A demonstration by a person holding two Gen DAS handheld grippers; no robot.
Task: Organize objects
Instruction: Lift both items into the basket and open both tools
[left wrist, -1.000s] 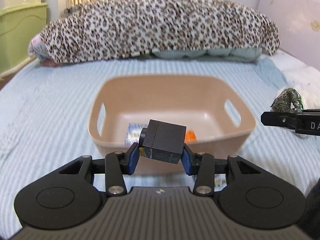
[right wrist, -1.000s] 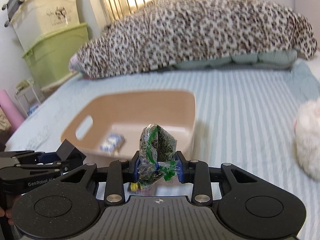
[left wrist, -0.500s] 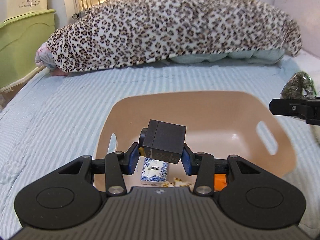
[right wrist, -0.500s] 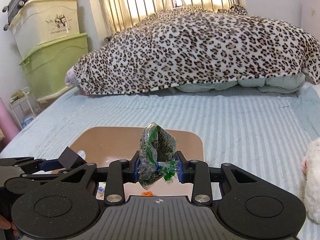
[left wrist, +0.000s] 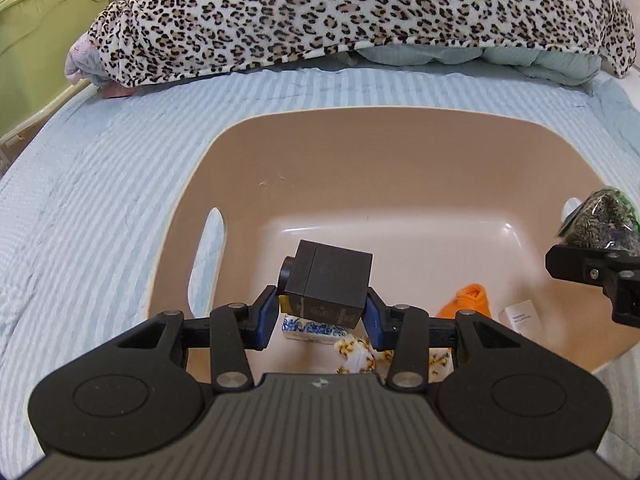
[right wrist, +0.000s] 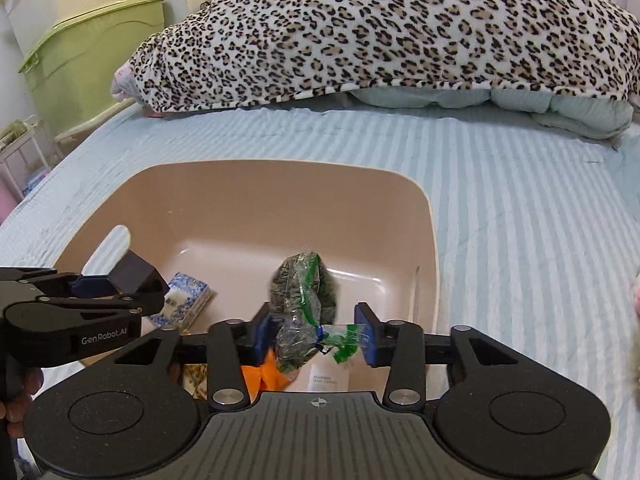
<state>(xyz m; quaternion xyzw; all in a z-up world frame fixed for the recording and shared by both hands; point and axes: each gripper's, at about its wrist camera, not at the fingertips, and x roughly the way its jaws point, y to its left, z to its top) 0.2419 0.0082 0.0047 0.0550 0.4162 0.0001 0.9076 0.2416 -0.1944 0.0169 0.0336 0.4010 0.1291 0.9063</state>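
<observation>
My left gripper (left wrist: pixel 322 320) is shut on a black cube-shaped box (left wrist: pixel 330 282) and holds it over the beige plastic basket (left wrist: pixel 280 148). My right gripper (right wrist: pixel 316 334) has its jaws spread wide over the same basket (right wrist: pixel 280 176); the green-printed clear bag of dark leaves (right wrist: pixel 304 304) hangs between the pads, touching only the left one. The left gripper and black box (right wrist: pixel 134 274) show at the left of the right wrist view. The bag (left wrist: pixel 600 222) shows at the right edge of the left wrist view.
In the basket lie a blue-and-white packet (right wrist: pixel 184 300), an orange item (left wrist: pixel 468 300), a white card (left wrist: pixel 522 316) and a yellow-flowered packet (left wrist: pixel 356 356). A leopard-print blanket (right wrist: pixel 380 32) lies across the back of the striped bed. Green storage bins (right wrist: pixel 88 52) stand at the left.
Both grippers moved forward over the basket. The right gripper's jaws opened, so the bag is no longer clamped. The left gripper still holds the black box.
</observation>
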